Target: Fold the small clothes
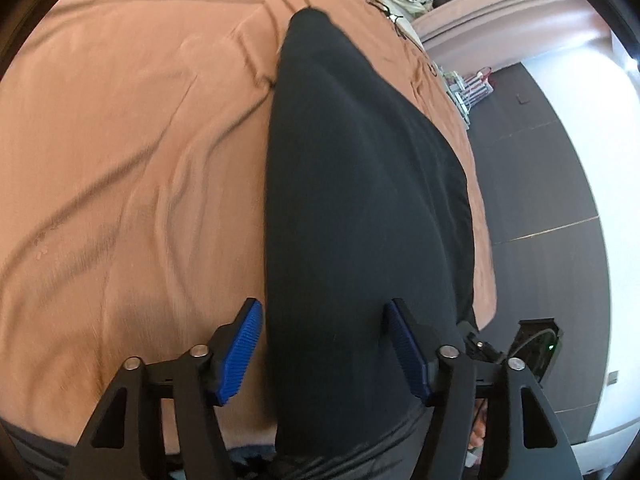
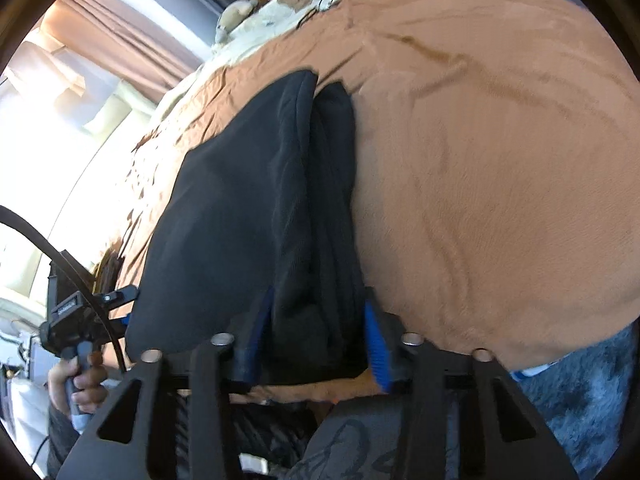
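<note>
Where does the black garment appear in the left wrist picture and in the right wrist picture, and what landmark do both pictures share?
Left wrist: the black garment runs from bottom centre up to top centre, right of the middle.
Right wrist: the black garment lies left of centre, reaching down to the bottom centre.
Shared landmark: the orange bedcover under it.

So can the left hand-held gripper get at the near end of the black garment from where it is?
Probably yes. The left hand-held gripper already straddles the near end of the black garment, blue pads either side without clearly pressing it. Nothing lies between them on the orange bedspread.
</note>
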